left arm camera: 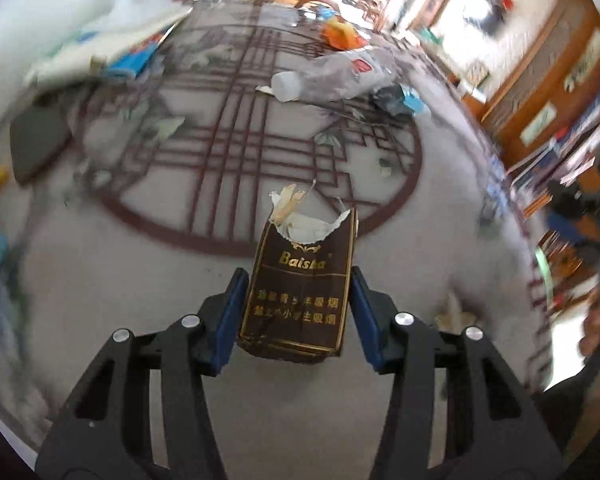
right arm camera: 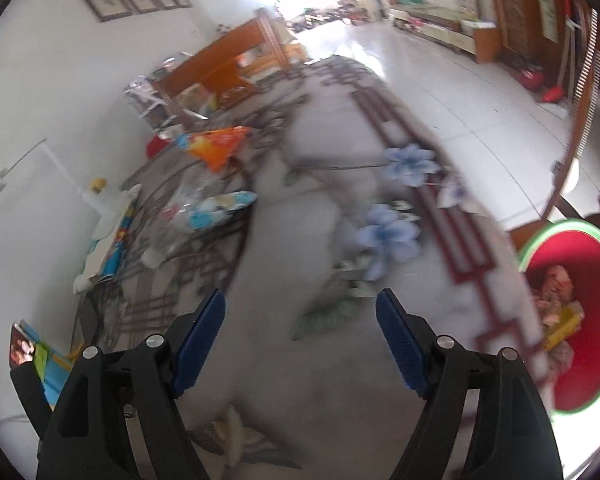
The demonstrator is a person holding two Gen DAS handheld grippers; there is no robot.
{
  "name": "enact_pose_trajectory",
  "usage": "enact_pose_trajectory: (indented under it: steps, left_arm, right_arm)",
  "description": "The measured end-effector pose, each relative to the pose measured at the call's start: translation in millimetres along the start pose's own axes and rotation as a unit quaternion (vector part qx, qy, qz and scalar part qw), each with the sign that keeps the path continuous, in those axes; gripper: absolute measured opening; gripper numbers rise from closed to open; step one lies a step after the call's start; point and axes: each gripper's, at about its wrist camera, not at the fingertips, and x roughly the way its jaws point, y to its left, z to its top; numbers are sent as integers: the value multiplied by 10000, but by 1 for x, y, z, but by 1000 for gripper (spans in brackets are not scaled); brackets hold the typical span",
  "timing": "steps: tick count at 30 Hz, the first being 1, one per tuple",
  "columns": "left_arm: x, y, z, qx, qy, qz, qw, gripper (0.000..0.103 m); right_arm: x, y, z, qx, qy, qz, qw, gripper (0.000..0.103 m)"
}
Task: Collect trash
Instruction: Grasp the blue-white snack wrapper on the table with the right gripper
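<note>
The left tongs are clamped on one brown cigarette pack, the blue pads pressing its two narrow sides so that it stands upright with the torn top away from the camera; held this way it can be carried without the loose paper inside falling out. The right tongs stand apart with nothing between them, probably free for the next piece. To their right is one red bin with a green rim, already holding some scraps, so the pack most likely goes there. On the patterned carpet there remain one crushed clear bottle, one orange wrapper and one blue wrapper; smaller scraps are too blurred to count.
</note>
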Motion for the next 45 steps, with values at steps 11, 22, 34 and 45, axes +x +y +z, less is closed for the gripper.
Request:
enact_pose_trajectory:
  steps: [11, 22, 34, 45]
  left_arm:
    - [-6, 1, 5, -401, -5, -785, 9961, 49]
    - [-8, -1, 11, -419, -73, -895, 9951, 49]
    - [-4, 0, 11, -463, -5, -907, 9948, 49]
    - [-2, 0, 11, -447, 2, -825, 9956, 49]
  right_arm:
    - [78, 65, 31, -391, 114, -80, 9991, 80]
    - [176, 119, 70, -937, 838, -798, 9889, 84]
    - [192, 115, 67, -877, 1039, -594, 9889, 44]
    - [147, 122, 39, -1098, 1002, -8, 9889, 44]
